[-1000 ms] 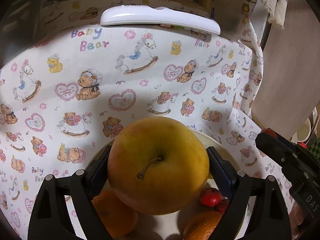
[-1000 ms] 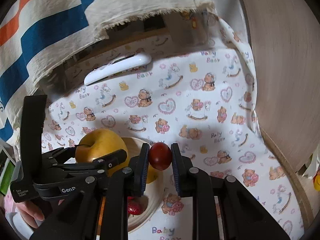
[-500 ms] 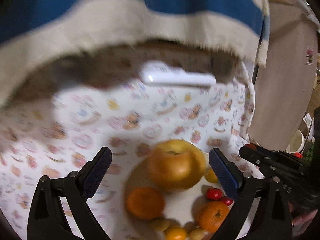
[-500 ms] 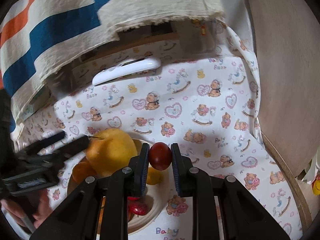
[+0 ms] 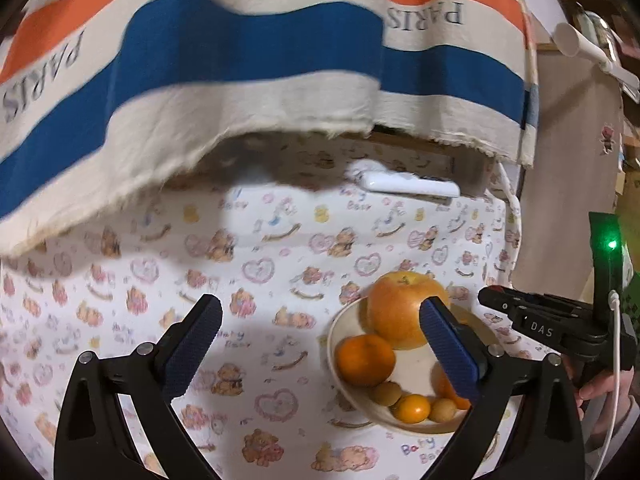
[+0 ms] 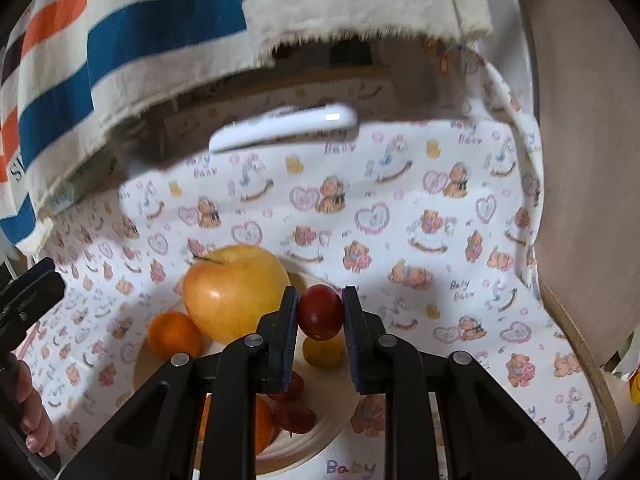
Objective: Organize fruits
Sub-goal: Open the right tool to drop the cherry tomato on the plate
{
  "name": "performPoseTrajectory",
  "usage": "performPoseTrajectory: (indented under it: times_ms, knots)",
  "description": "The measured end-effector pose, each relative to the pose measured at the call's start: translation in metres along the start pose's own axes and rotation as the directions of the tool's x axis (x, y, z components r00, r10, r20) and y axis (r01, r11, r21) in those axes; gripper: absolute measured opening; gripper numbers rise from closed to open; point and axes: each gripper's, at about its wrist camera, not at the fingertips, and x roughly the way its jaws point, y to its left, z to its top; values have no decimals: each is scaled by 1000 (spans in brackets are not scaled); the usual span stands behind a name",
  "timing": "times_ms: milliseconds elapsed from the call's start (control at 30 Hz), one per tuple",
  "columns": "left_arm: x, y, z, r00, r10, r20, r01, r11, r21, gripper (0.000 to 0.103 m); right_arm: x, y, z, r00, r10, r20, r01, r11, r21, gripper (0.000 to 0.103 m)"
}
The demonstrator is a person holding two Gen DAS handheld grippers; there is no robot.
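your right gripper (image 6: 320, 312) is clamped on a small dark-red round fruit (image 6: 320, 313), left gripper (image 5: 320, 344) spread wide, holding nothing.
fruit hangs over the cream round plate (image 6: 320, 438); big yellow-orange apple (image 6: 234, 290) at its 9 o'clock.

Yellow-orange apple (image 6: 234, 290), dark red fruit (image 6: 320, 312), orange mandarin (image 5: 365, 359), cream plate (image 5: 340, 336), teddy-bear-print tablecloth (image 6: 400, 208), blue-and-orange-striped cloth (image 5: 240, 48).

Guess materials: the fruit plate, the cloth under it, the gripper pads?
Plate: likely glazed ceramic or melamine; smooth cream surface, faint sheen. Tablecloth: thin printed cotton-like fabric, matte, draping at the table edge. Left gripper pads: blue ridged rubber, apparently.
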Motion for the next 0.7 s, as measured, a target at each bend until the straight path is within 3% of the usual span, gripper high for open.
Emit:
performPoseTrajectory:
  times_ms: [67, 200, 433, 700]
  knots:
    - [12, 3, -5, 998, 3, -60, -3, 1000, 4, 99, 9, 3, 1, 1000, -11, -12, 11, 1000, -23, 22]
    - [20, 8, -13, 996, 17, -91, -18, 1000, -12, 99, 19, -4, 1, 998, 27, -60, -26, 999, 18, 22]
    - [20, 5, -16, 995, 34, -89, -33, 999, 7, 99, 31, -14, -2, 990, 63, -125, -55, 996, 66, 22]
    - [20, 6, -16, 995, 58, -86, -57, 998, 8, 99, 32, -10, -3, 989, 49, -140, -44, 998, 44, 22]
